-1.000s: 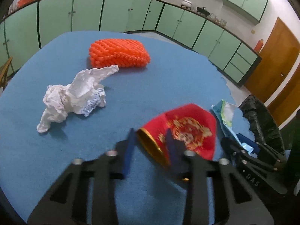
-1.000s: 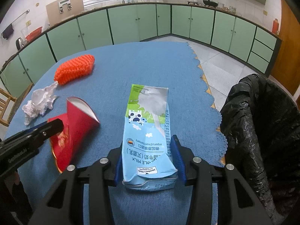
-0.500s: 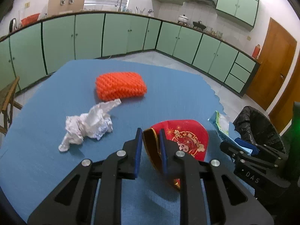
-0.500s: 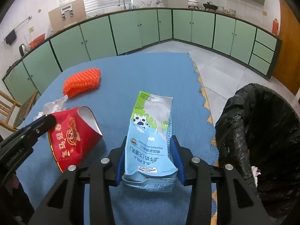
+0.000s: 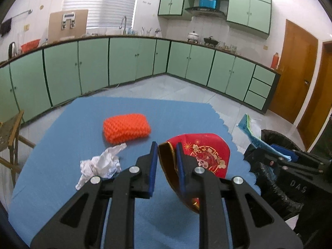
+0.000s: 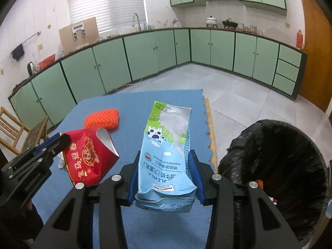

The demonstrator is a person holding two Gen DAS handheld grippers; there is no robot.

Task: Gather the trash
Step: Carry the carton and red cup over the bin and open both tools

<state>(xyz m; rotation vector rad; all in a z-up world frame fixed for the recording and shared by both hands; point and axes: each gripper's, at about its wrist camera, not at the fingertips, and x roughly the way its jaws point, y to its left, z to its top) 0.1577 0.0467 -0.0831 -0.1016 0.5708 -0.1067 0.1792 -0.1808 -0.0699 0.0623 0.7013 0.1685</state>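
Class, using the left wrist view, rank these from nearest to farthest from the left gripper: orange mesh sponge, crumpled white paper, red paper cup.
1. Red paper cup, clamped in the left gripper.
2. Crumpled white paper, just left.
3. Orange mesh sponge, beyond, farther up the table.

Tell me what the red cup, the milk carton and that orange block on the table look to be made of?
Red cup: likely thin coated paper; it is squashed flat, with a white inside and a printed glossy outside.
Milk carton: probably laminated paperboard, smooth and printed, creased and caved in.
Orange block: seems soft foam netting or a sponge; its surface is bumpy and matte, but I can't say which.
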